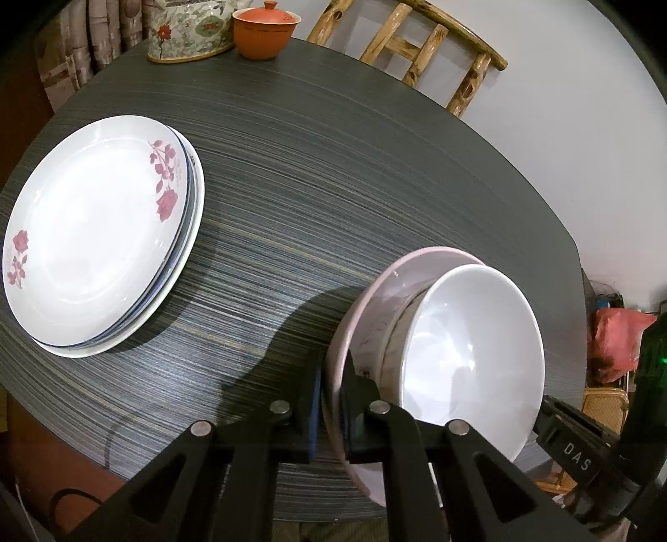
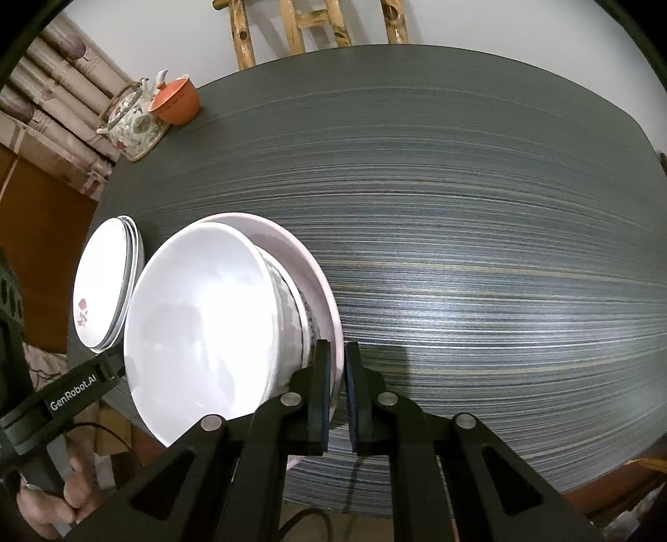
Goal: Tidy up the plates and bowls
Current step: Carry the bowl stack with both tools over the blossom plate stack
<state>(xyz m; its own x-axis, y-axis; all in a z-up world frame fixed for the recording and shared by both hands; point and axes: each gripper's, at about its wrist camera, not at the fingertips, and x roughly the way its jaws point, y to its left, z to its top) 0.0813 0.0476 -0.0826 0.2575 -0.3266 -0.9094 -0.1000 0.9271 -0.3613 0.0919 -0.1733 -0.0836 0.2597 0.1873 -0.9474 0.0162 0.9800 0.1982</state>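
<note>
A nested stack of bowls sits on the dark striped table: a white bowl [image 1: 471,358] [image 2: 196,321] inside a patterned one, inside a wide pink bowl [image 1: 367,292] [image 2: 321,283]. My left gripper [image 1: 331,400] is shut on the pink bowl's left rim. My right gripper [image 2: 337,392] is shut on its right rim. A stack of white plates with red roses [image 1: 96,233] [image 2: 104,287] lies to the left of the bowls.
A floral teapot [image 1: 187,33] [image 2: 133,121] and an orange lidded cup [image 1: 264,31] [image 2: 177,102] stand at the table's far left corner. A bamboo chair [image 1: 417,46] stands behind the table. The table [image 2: 479,250] stretches to the right of the bowls.
</note>
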